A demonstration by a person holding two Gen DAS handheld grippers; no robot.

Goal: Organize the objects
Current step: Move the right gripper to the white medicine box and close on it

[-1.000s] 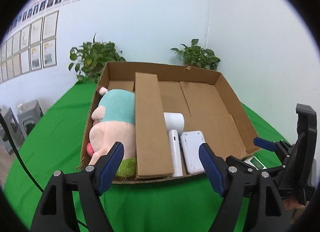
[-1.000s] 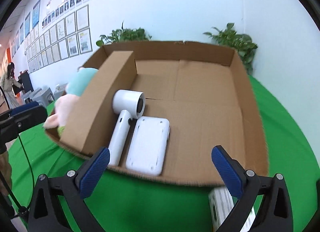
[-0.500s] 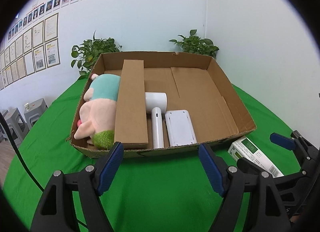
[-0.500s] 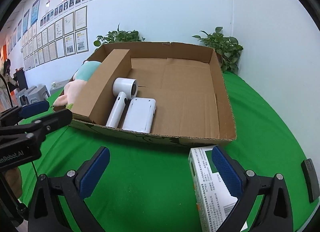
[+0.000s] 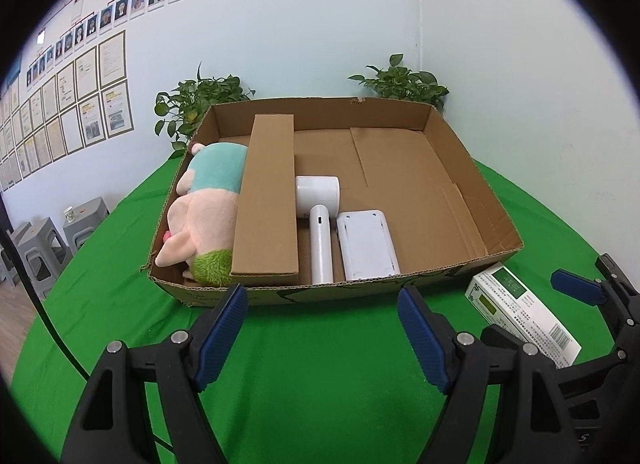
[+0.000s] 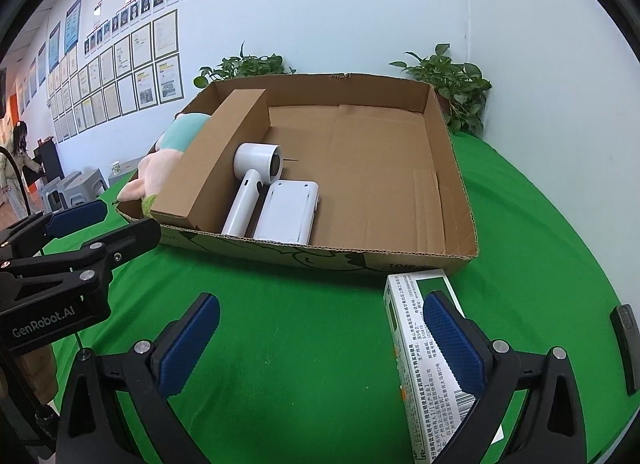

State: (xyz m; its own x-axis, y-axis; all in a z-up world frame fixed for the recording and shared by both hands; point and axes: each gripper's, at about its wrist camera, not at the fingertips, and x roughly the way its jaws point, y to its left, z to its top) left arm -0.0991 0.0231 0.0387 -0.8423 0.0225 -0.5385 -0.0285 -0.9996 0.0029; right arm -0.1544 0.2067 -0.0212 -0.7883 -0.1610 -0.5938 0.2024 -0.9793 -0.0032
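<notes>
Left to right. My left claw [image 5: 322, 338] hangs released over the green table [image 5: 320, 384], nothing between its pads, in front of the cardboard box [image 5: 472, 184]. In the box: plush toy [image 5: 204, 208] at the left wall, long brown carton [image 5: 268, 200] beside it, white hair dryer [image 5: 320, 216], then a flat white device [image 5: 366, 244]; the right part is bare cardboard. My right claw [image 6: 320, 344] is also released, empty. The white-and-green packet [image 6: 420, 344] lies on the table outside the box's near right corner, under my right pad [image 6: 452, 340]; contact unclear.
</notes>
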